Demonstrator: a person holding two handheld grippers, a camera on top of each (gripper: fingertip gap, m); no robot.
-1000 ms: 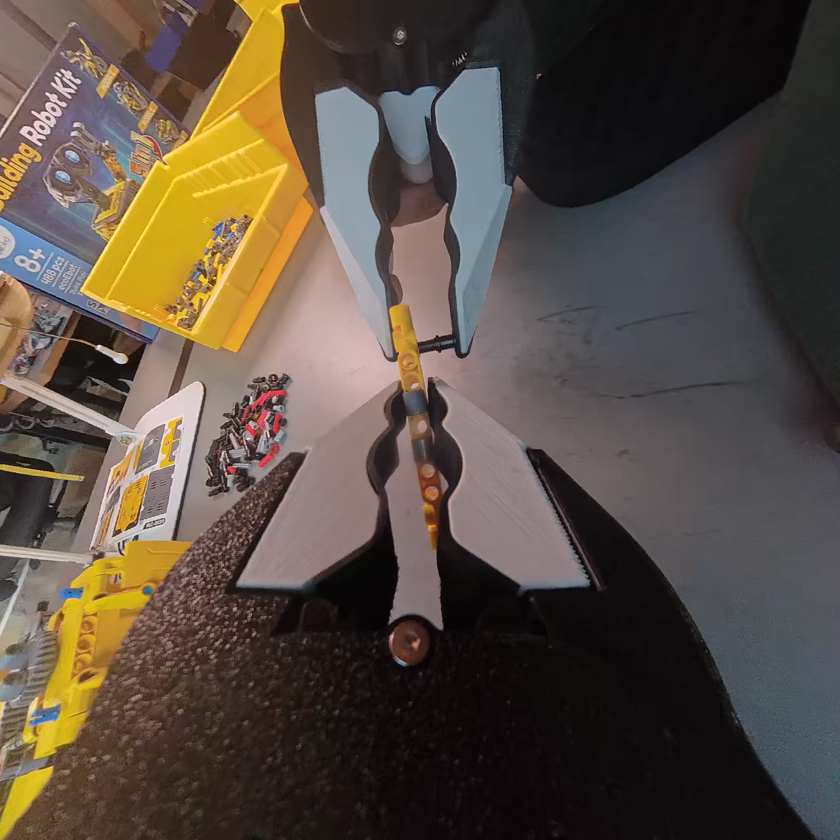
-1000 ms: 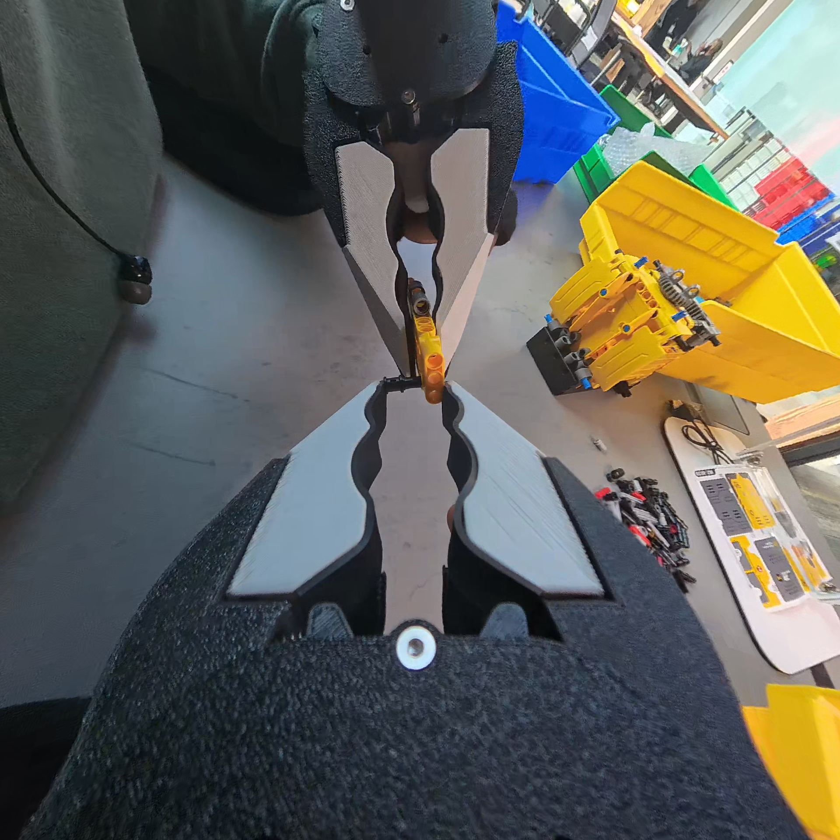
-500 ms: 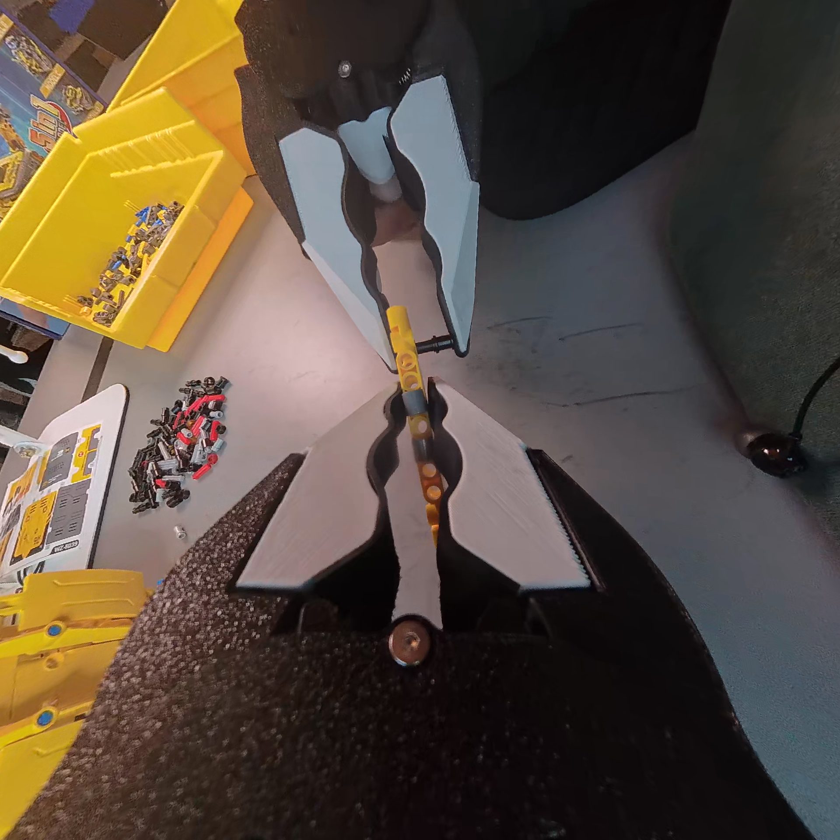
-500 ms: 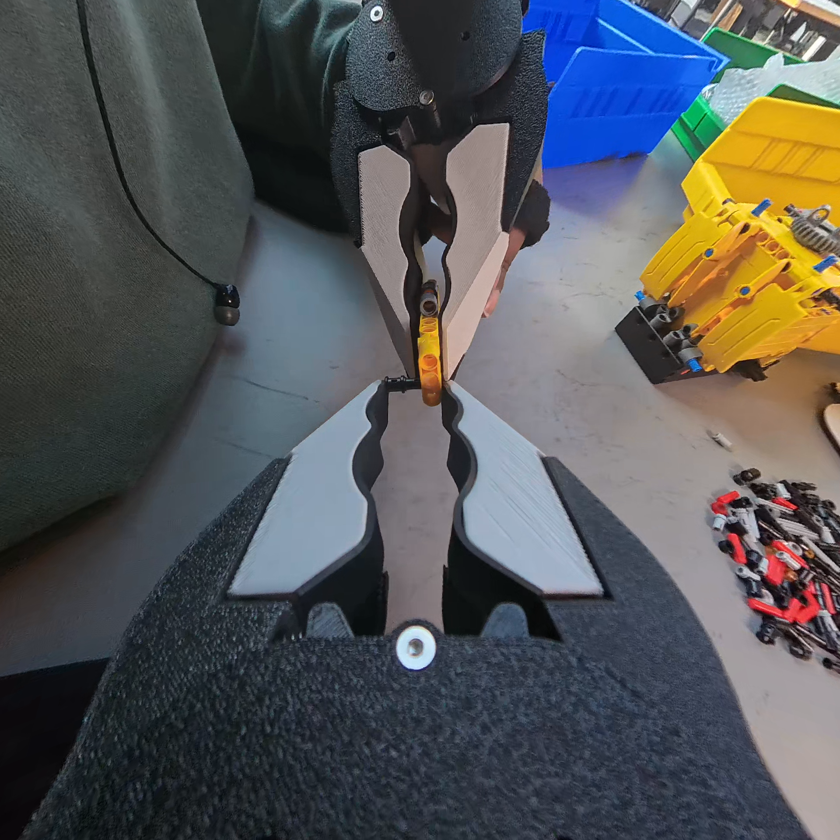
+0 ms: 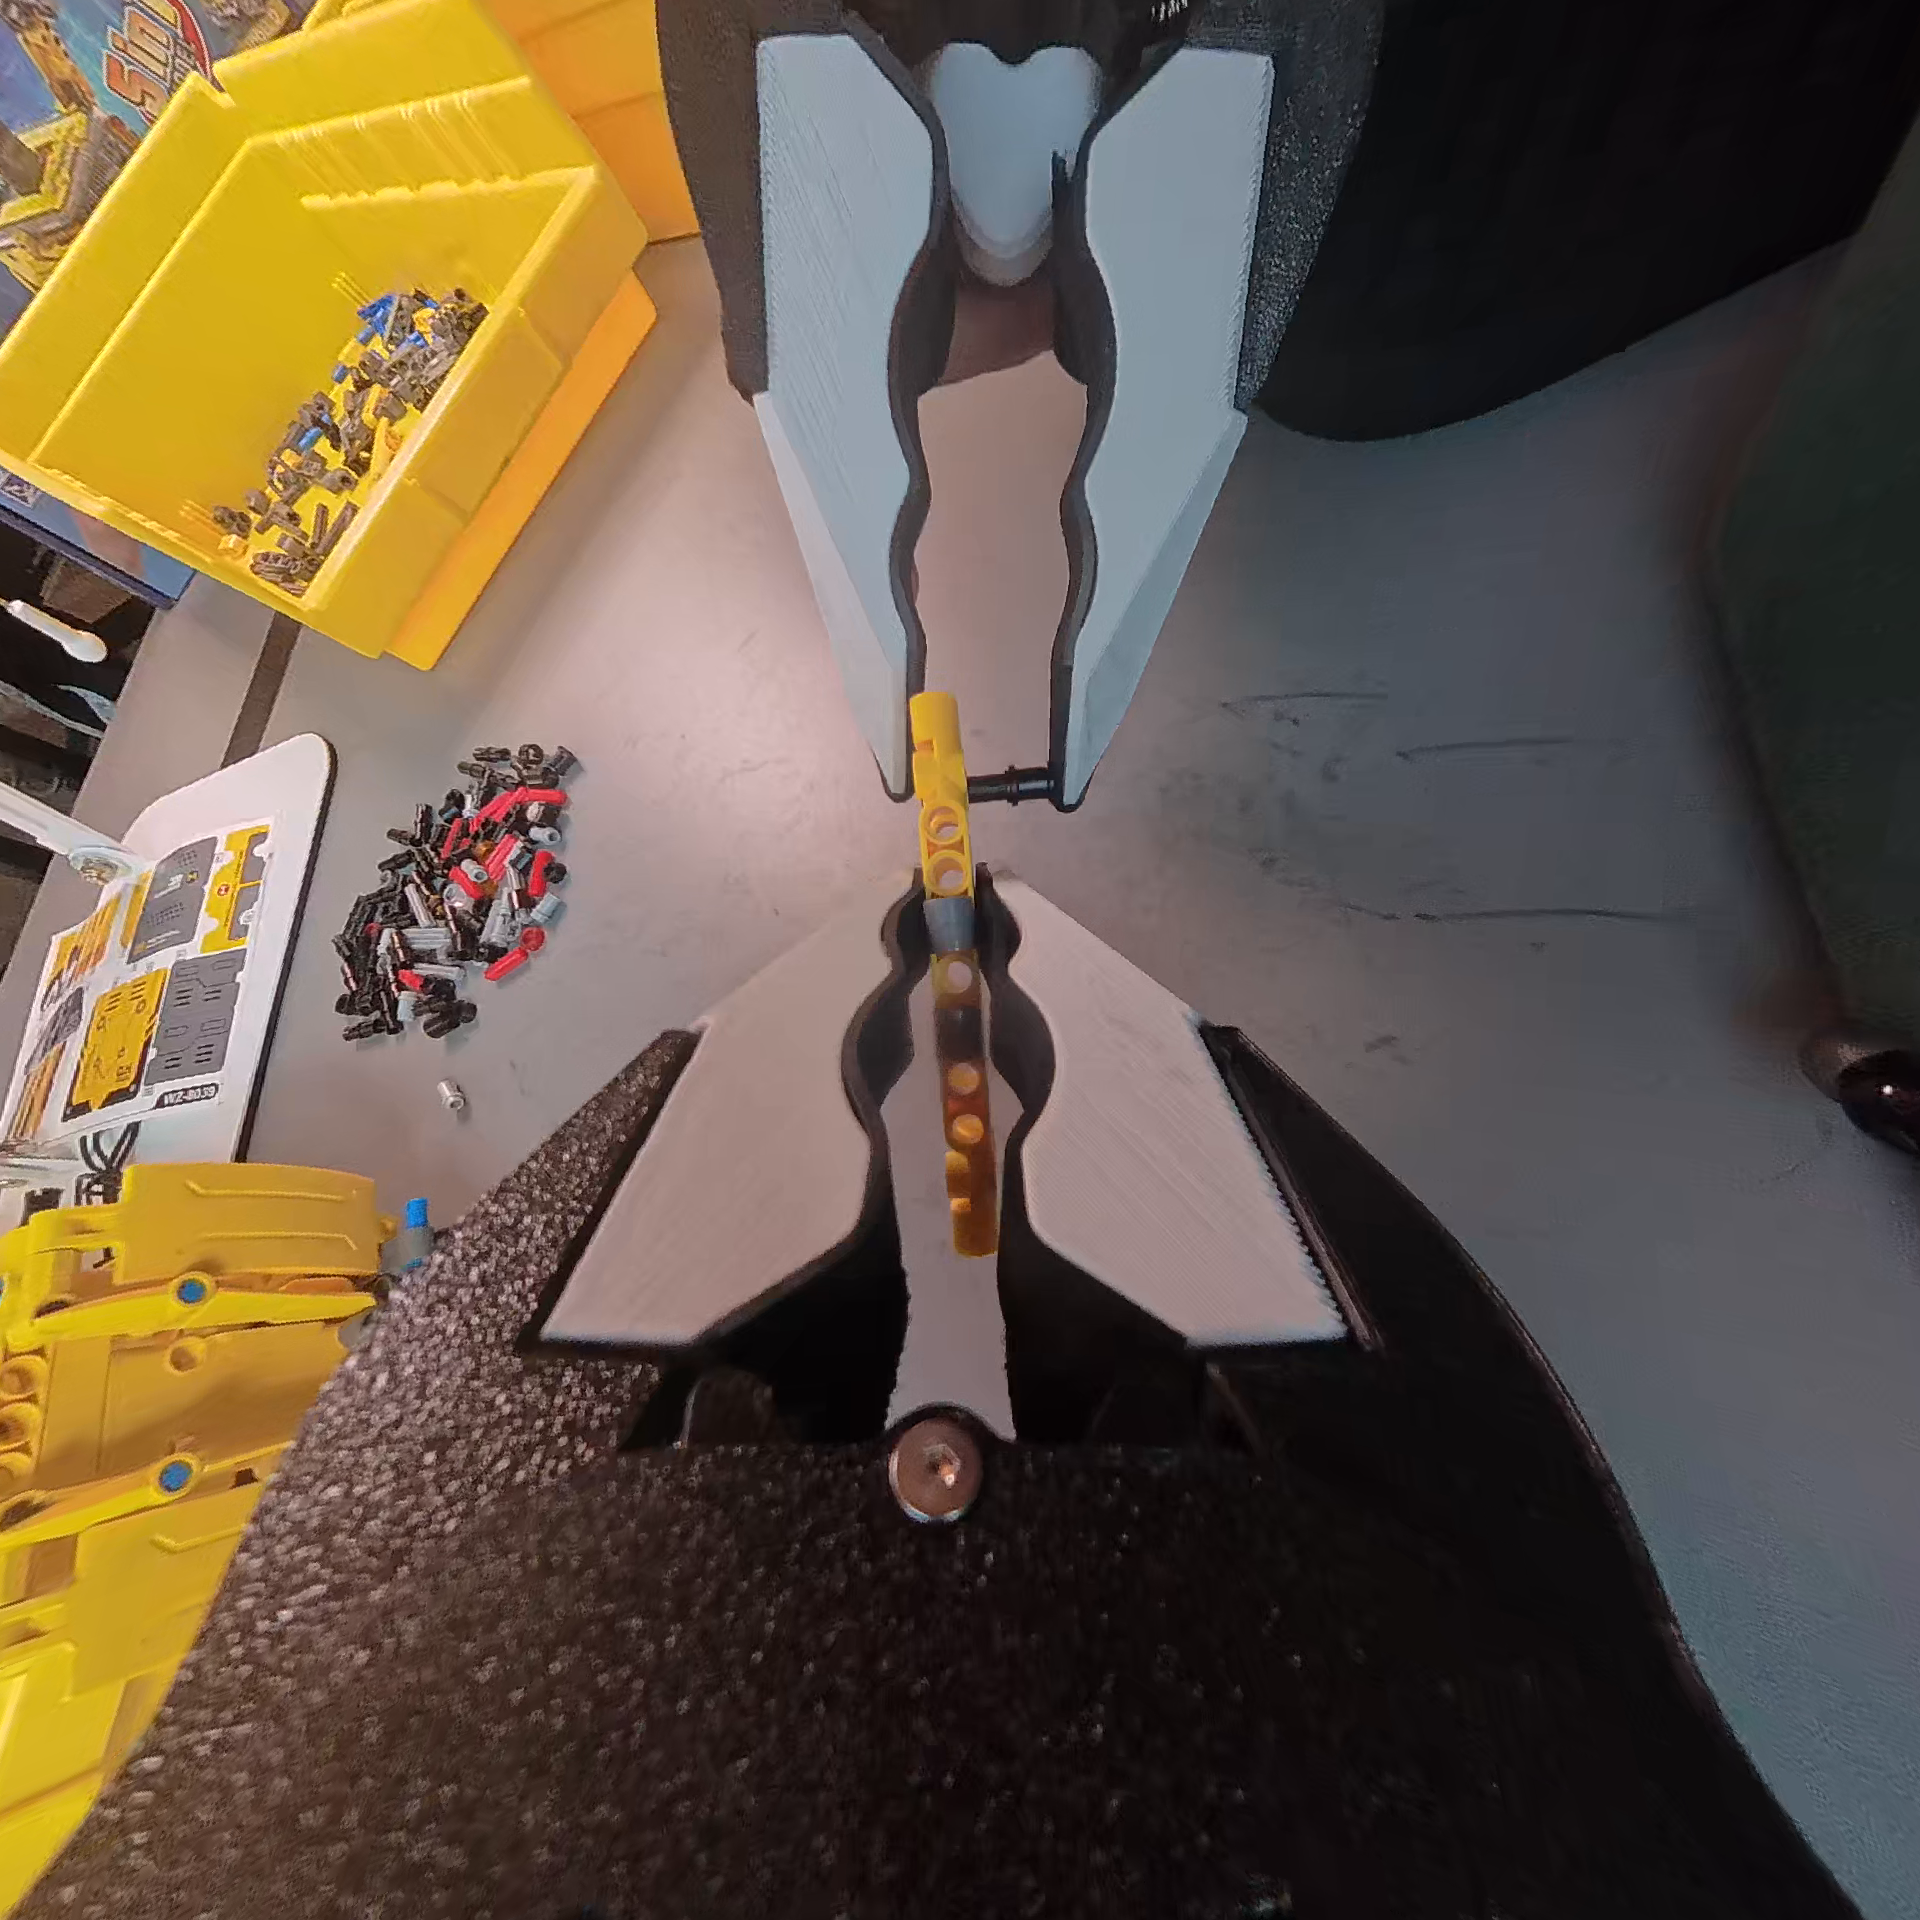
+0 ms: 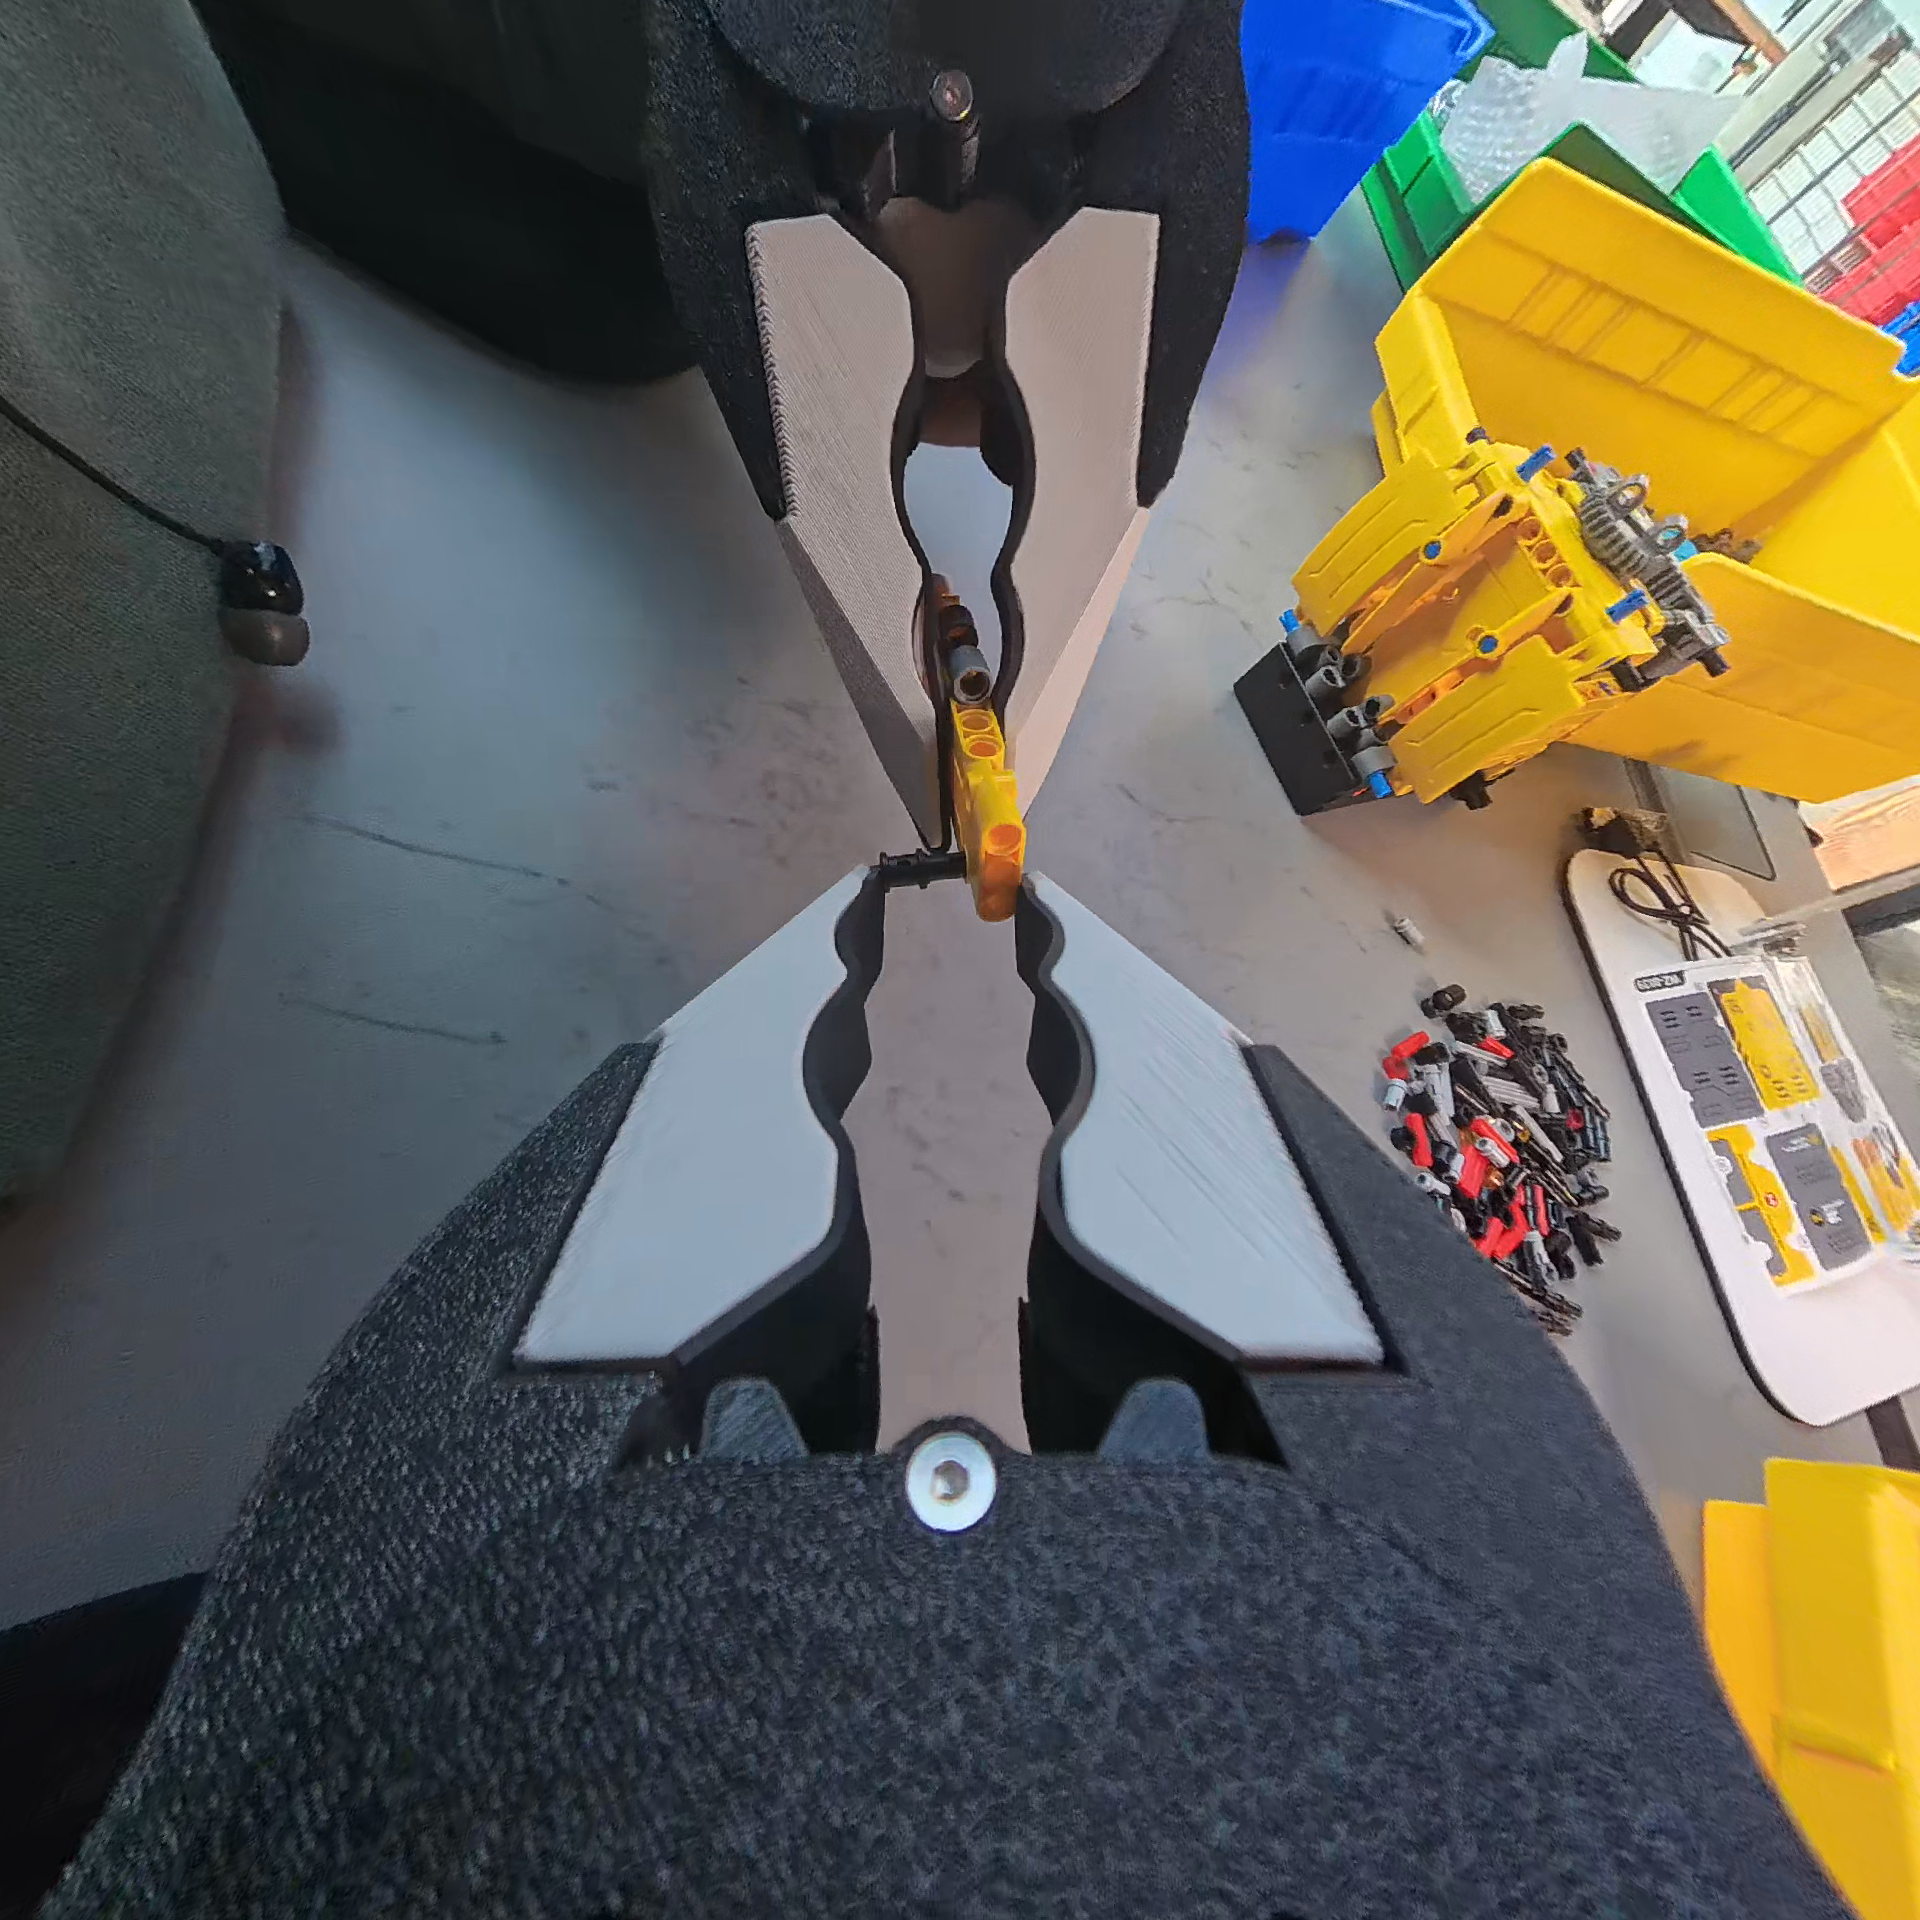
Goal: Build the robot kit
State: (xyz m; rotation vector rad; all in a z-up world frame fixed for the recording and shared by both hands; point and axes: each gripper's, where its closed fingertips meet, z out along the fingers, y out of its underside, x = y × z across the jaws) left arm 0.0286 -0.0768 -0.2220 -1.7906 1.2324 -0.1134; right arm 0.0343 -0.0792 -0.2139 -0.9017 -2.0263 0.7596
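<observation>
My left gripper (image 5: 951, 894) is shut on a yellow beam with holes (image 5: 943, 831) that carries a grey sleeve. The beam's far end sticks out past the fingertips. My right gripper (image 5: 982, 795) faces it tip to tip above the grey table. It is shut across the beam's end and a black pin (image 5: 1013, 781) that sits crosswise in the end hole. In the right wrist view my right gripper (image 6: 951, 878) squeezes the pin (image 6: 914, 862) and the beam's end (image 6: 987, 831), and the left gripper (image 6: 977, 800) holds the beam beyond.
A yellow bin (image 5: 499, 499) with small parts stands at the far left. A pile of black, red and grey pins (image 5: 457, 904) lies by an instruction sheet (image 5: 135, 935). A yellow built model (image 6: 1507, 644) stands beside yellow bins. A person's dark green clothing (image 6: 104, 520) borders the table. My two grippers' fingertips are within a few centimetres of each other. Both grippers' tips are roughly 15 cm from the yellow built model (image 6: 1507, 644). The left camera catches it too, in the left wrist view (image 5: 167, 1282).
Both grippers have shifted together over the table, still joined at the beam and pin. The right gripper now looks closer in the left wrist view. Neither grip has changed.
</observation>
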